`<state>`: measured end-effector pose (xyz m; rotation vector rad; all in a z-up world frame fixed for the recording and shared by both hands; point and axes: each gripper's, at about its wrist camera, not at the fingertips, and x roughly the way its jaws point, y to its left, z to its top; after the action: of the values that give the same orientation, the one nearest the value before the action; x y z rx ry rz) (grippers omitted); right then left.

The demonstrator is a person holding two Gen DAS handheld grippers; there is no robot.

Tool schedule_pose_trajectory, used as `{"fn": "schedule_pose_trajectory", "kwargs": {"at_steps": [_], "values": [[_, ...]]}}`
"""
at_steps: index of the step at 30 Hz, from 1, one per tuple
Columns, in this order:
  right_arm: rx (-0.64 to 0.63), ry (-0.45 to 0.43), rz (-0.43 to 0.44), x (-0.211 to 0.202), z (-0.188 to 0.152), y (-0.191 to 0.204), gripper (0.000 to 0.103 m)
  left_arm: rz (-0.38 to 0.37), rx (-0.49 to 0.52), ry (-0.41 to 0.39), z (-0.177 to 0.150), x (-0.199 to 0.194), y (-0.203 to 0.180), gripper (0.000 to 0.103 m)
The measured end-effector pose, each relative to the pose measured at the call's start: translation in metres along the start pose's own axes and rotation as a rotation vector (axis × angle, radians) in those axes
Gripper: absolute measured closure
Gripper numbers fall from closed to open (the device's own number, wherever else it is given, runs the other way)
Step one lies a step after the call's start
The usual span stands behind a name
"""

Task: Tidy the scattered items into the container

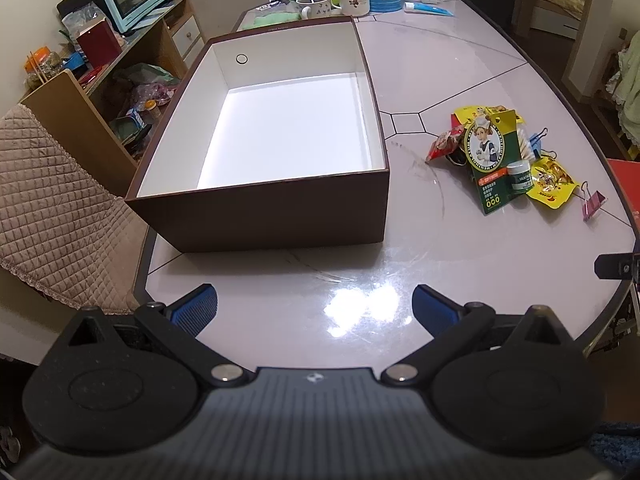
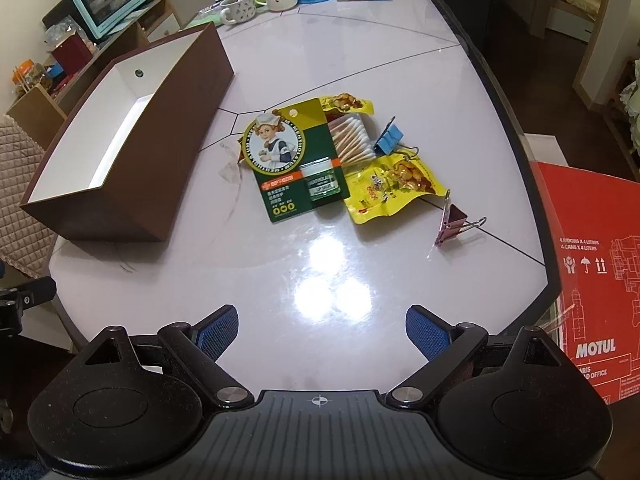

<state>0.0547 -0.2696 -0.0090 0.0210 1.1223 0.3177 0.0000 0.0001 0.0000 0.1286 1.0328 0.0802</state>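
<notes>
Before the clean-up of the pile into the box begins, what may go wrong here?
1. The green card lies over the swabs and a yellow packet; lifting it may drag them along.
2. The pink clip stands close to the table's right edge; a nudge might push it off.
3. The thin packets lie flat, so the open fingers may slip over them.

Counter [image 2: 320, 60]: pale, glossy, dark-lined. On it: open brown box [image 2: 168, 152], white inside; green carded ointment pack [image 2: 292, 160]; cotton swabs [image 2: 352, 136]; yellow snack packets [image 2: 384, 188]; blue binder clip [image 2: 390, 136]; pink binder clip [image 2: 454, 220]; mugs [image 2: 256, 0] at far end.
</notes>
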Motion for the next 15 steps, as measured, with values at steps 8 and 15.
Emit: {"fn": "schedule_pose_trajectory", "kwargs": {"at_steps": [8, 15], "values": [[0.011, 0.022, -0.002, 0.002, 0.002, 0.009, 0.01, -0.006, 0.004, -0.006, -0.001, 0.001, 0.003, 0.0], [0.0, 0.024, -0.007, 0.003, 0.001, 0.01, 0.01, -0.009, 0.005, -0.01, -0.001, 0.001, 0.004, 0.0]]}}
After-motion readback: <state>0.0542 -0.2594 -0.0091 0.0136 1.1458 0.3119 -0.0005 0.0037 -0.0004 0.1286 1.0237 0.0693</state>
